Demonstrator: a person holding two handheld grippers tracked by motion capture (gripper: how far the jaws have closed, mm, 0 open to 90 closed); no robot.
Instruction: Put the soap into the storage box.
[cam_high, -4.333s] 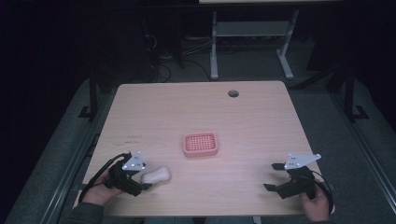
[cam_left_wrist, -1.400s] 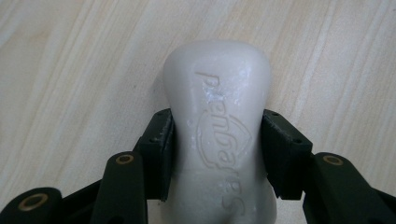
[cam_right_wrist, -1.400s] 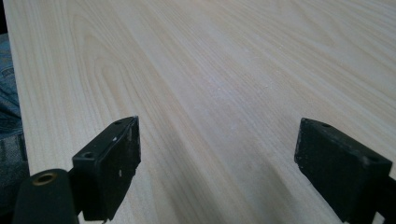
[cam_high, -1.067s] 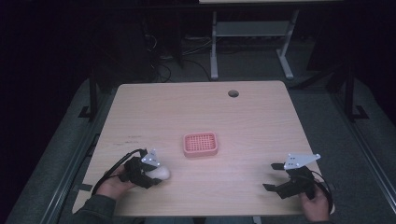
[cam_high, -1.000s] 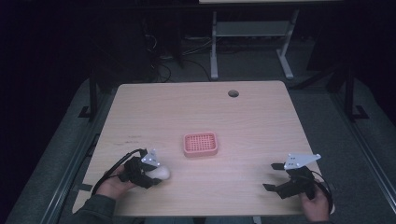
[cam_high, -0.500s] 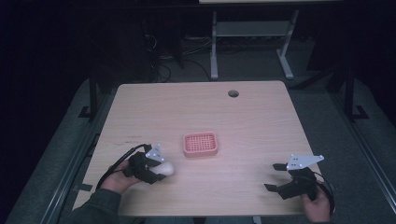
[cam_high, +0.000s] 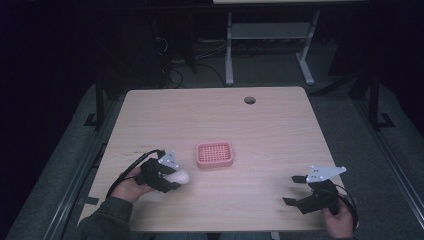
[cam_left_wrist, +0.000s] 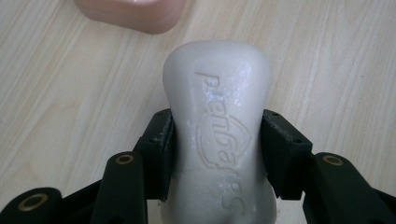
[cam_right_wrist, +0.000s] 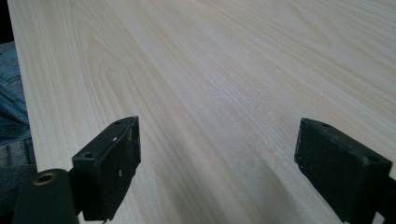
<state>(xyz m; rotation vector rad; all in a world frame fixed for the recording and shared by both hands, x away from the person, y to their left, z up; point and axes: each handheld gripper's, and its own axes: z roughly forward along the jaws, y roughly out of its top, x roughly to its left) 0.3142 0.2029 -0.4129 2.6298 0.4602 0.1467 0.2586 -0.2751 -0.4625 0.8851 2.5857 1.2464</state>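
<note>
While the left gripper (cam_high: 172, 177) sits at the near left of the table (cam_high: 280, 130), the bar of soap (cam_high: 180, 176) is clamped between its jaws, and the pink soap dish (cam_high: 215, 154) lies just beyond and to the right of it, near but not touching. In the left gripper view the soap (cam_left_wrist: 219, 126) runs lengthwise straight out from the jaws, its embossed face up, its far rounded end aimed toward the dish (cam_left_wrist: 135, 11) at the top edge. The jaws are closed partway, pads pressed flat against both long sides of the bar around its middle; the near end is hidden below the frame. Whether the bar rests on the wood or is slightly lifted cannot be told. The left hand is clearly the nearer one to the dish. The right gripper (cam_high: 300, 192) stays well apart at the near right, its jaws spread wide with nothing between them, bare tabletop (cam_right_wrist: 224, 84) ahead. Judgement: the coming move is a short carry far and right, then a lowering of the bar into the dish along its long side.
</note>
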